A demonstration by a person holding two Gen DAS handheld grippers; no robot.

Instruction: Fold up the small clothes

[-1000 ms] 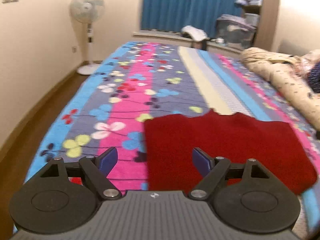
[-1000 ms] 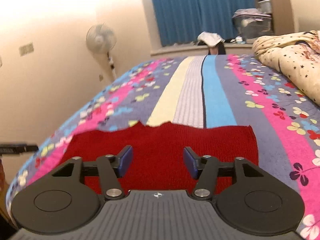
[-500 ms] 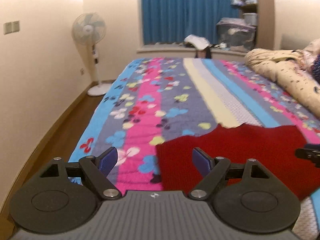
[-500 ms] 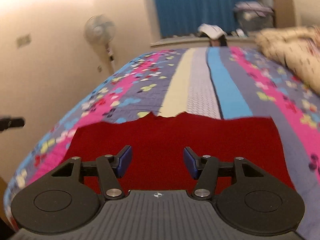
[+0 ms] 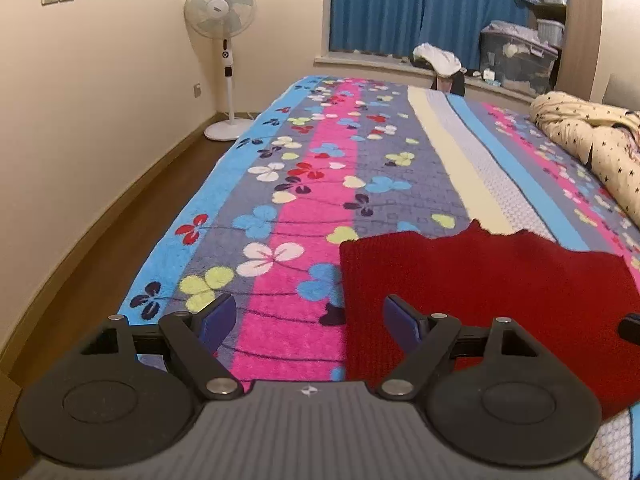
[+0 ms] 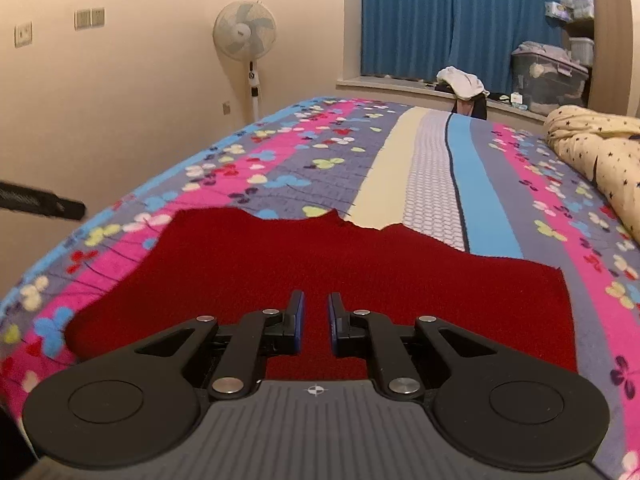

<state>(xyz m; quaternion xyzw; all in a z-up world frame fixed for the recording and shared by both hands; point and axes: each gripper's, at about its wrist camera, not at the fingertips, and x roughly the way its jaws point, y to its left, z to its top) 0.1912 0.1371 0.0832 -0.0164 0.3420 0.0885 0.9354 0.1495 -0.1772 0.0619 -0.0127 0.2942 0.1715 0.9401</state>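
So there's a red knit [image 6: 320,276] lying flat on the bedspread [image 5: 320,160], near the edge of the bed closest to the cameras. That knit is the reference for everything else here.

Right gripper [image 6: 316,322] hangs over the near middle of the knit. Its jaws are closing, with only a narrow gap left between the blue pads [image 6: 299,320]. You can see the red fabric through that gap, but it looks like it's underneath rather than pinched, so I wouldn't call it a grip.

Left gripper [image 5: 308,320] is wide apart and holding nothing. It sits over the knit's left edge: one pad [image 5: 400,320] above the red, the other [image 5: 218,318] over the flowery pink-and-blue stripes beside it.

A dark bit of the right gripper pokes in at the knit's right side in the left view, and the left gripper [image 6: 44,202] shows as a black bar off the knit's left corner in the right view.

Beyond the knit, well apart: a star-print quilt [image 6: 600,152] bunched up to the right, a standing fan [image 5: 220,12] by the wall to the left, and blue curtains [image 5: 424,4] at the far end.
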